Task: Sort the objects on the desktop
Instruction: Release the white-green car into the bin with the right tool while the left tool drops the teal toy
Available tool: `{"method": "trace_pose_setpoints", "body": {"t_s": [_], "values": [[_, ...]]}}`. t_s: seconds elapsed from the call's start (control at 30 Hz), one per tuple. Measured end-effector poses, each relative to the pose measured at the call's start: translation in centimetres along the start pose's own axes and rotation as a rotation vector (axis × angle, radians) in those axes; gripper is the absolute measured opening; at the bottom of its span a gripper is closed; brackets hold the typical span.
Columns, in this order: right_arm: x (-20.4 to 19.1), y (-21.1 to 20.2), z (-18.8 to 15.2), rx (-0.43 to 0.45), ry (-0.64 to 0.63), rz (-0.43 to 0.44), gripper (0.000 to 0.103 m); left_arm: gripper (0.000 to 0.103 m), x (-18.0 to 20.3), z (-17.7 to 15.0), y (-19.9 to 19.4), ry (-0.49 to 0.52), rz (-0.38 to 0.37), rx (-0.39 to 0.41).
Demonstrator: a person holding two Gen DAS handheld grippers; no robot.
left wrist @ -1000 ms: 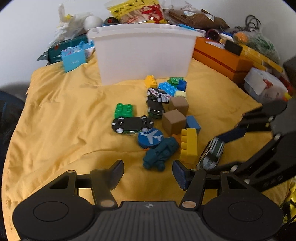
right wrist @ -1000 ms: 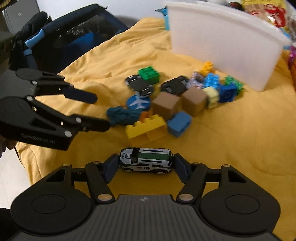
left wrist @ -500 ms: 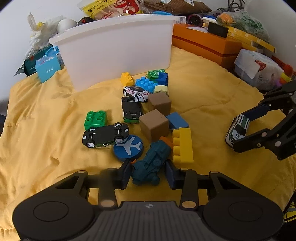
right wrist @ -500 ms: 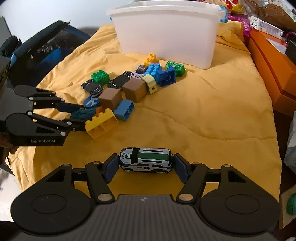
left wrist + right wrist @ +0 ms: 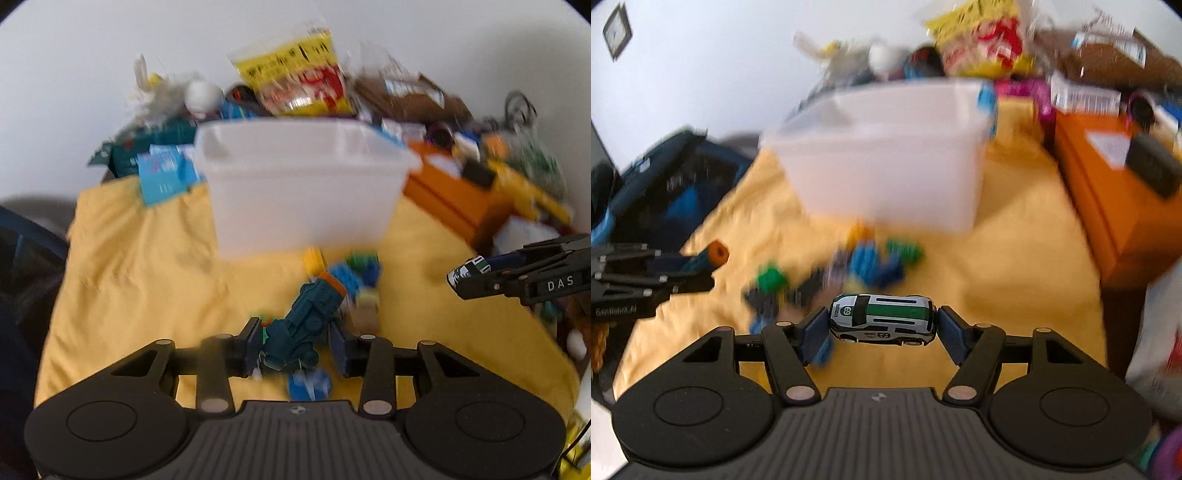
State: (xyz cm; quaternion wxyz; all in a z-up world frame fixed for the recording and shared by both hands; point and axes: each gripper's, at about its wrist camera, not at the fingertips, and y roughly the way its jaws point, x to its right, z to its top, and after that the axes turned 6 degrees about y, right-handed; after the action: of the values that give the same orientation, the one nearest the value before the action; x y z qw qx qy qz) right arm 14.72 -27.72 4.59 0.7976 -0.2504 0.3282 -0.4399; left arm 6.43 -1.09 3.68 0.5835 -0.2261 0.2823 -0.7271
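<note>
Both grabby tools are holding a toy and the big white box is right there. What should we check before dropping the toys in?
1. Left tool shut on the teal toy truck: ok, lifted off the yellow cloth.
2. Right tool shut on the white and green toy car: ok, pinched end to end.
3. White bin open on top: ok, no lid seen.
4. Tools above the bin's rim: not ok, both are in front of the bin, not over it.
5. Room inside the bin: cannot tell, its inside is hidden.
6. Tools apart from each other: ok.
</note>
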Motion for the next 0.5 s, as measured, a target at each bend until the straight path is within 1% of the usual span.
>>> {"method": "trace_pose_setpoints", "body": {"t_s": [0.17, 0.23, 0.3, 0.4, 0.5], "values": [[0.1, 0.2, 6.0, 0.074, 0.004, 0.003, 0.068, 0.043, -1.6, 5.0, 0.6, -0.027, 0.019, 0.027], [0.3, 0.6, 8.2, 0.085, 0.01, 0.001, 0.068, 0.043, -2.3, 7.0, 1.2, -0.044, 0.019, 0.031], [0.5, 1.2, 10.6, 0.083, 0.029, -0.003, 0.068, 0.043, -3.0, 9.1, 1.9, -0.064, 0.009, 0.025], [1.1, 2.3, 13.1, 0.054, 0.074, 0.007, 0.068, 0.043, -3.6, 11.8, 3.1, -0.073, -0.002, 0.008], [1.3, 3.2, 15.1, 0.038, 0.06, -0.018, 0.068, 0.043, -4.3, 14.5, 4.5, -0.083, 0.0, -0.008]]}}
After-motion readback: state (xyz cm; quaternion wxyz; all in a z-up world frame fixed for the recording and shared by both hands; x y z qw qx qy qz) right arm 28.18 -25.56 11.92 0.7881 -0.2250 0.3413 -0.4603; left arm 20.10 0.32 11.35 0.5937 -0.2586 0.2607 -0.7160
